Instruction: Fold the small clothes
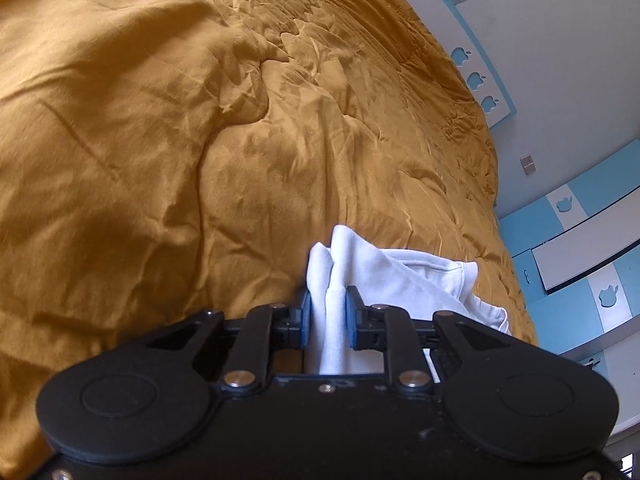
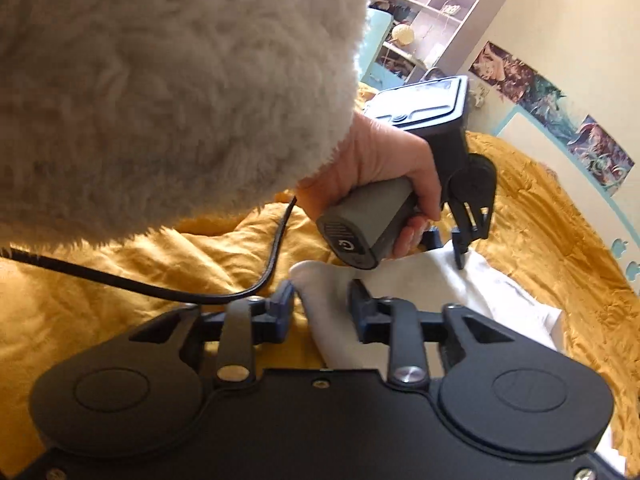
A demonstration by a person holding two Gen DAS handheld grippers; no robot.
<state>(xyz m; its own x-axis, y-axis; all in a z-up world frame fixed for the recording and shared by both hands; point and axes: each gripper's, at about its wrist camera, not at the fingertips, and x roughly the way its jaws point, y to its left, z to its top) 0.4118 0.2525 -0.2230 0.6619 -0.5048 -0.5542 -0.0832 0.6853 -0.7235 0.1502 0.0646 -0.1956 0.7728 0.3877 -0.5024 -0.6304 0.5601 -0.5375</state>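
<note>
A small white garment lies bunched on the mustard bedspread. In the left wrist view a raised fold of it fills the gap between the blue pads, so my left gripper is shut on it. The right wrist view shows the same garment with a rounded fold lying between the fingers of my right gripper. Those jaws stand apart and the left pad is clear of the cloth. A hand holds the left gripper just beyond, tips down on the garment.
A fluffy beige sleeve fills the upper left of the right wrist view, and a black cable crosses the bedspread. Blue and white cabinets and a wall stand to the right of the bed; shelves stand far behind.
</note>
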